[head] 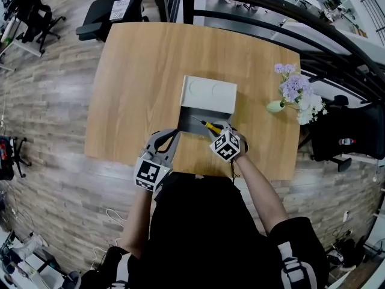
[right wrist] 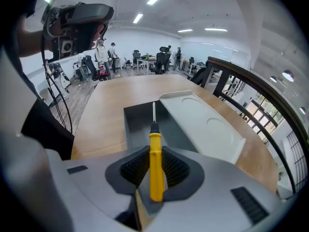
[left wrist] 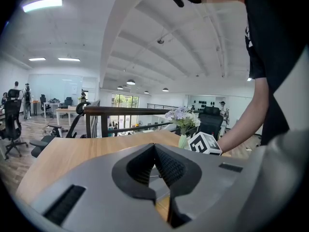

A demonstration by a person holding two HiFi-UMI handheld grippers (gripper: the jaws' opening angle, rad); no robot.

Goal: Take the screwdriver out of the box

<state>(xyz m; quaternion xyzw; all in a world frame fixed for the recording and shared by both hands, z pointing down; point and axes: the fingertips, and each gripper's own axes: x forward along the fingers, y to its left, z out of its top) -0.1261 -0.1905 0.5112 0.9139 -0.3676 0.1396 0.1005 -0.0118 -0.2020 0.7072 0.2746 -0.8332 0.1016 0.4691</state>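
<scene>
A screwdriver (right wrist: 155,153) with a yellow handle and thin metal shaft is clamped between the jaws of my right gripper (right wrist: 154,170). Its tip points out over the dark inside of the grey box (right wrist: 145,122). In the head view the screwdriver (head: 209,125) hangs above the box's near edge, held by the right gripper (head: 219,133). The box (head: 198,122) lies open with its white lid (head: 209,94) folded back. My left gripper (head: 169,138) sits at the box's near left corner, jaws shut with nothing between them (left wrist: 154,168).
The box rests on a wooden table (head: 144,71). A small green vase of flowers (head: 293,95) stands at the table's right edge. Office chairs (head: 114,11) stand beyond the far edge, and a black railing (head: 271,11) runs along the back right.
</scene>
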